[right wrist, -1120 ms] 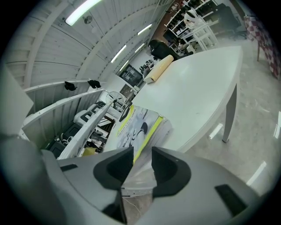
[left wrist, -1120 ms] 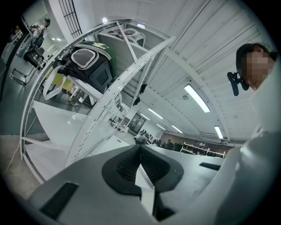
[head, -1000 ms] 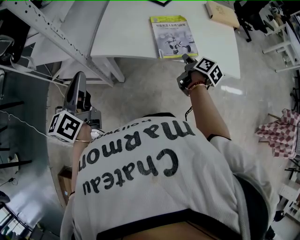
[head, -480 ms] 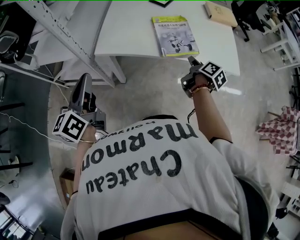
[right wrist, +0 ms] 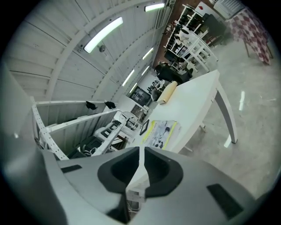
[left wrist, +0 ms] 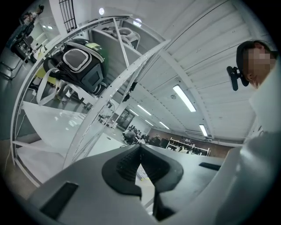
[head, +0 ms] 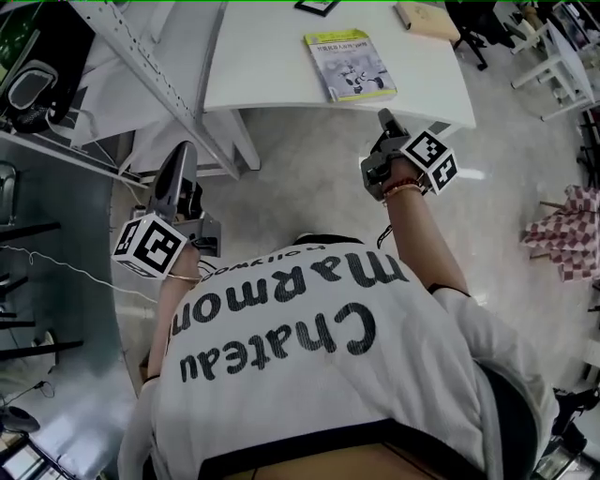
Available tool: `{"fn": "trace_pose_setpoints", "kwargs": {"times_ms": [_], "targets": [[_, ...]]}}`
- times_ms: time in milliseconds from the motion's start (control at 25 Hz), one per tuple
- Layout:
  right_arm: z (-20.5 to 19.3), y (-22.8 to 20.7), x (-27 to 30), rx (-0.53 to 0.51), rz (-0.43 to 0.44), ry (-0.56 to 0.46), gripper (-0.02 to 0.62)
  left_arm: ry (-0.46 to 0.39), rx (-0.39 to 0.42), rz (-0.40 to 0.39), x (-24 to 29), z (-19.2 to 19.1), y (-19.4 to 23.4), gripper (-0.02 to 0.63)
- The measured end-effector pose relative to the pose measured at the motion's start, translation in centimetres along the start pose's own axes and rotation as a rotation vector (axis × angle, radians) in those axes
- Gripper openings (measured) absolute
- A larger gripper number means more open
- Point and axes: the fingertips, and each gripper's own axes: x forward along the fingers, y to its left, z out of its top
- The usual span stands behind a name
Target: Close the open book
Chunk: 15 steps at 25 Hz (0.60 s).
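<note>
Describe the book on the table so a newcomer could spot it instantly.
Find the white table in the head view. The book lies closed near its front edge. Its yellow-edged grey cover separates it from the plain tan flat object and dark frame farther back.

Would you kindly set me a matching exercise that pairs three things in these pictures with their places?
Things:
1. yellow-bordered closed paper book
2. tan flat box
3. red-and-white checked cloth

Places:
A. away from the white table, at the head view's right edge
B. at the table's far end
C. cover up, by the table's near edge

Pairs: 1-C, 2-B, 3-A
</note>
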Motion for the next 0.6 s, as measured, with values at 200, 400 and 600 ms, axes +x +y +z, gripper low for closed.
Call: {"fn": "trace_pose_setpoints", "kwargs": {"times_ms": [200,400,600], "targets": [[-2.0,4.8,-3.1,-0.059,0.082,-0.001,0.054,0.014,0.018,-0.05,-1.7,0.2,-1.0,0.023],[-3.5,8.4,-6.6,-0.099,0.133,-0.03,0.054,0.03,0.018,-0.1,-3.7,-0.4,-2.3,0.023],[-4.8,10.9,-9.4,-0.194,0.141,-0.055,0.055,0.033,0.04,-0.137,-5.4,-0.4,-3.1,0.023]]}}
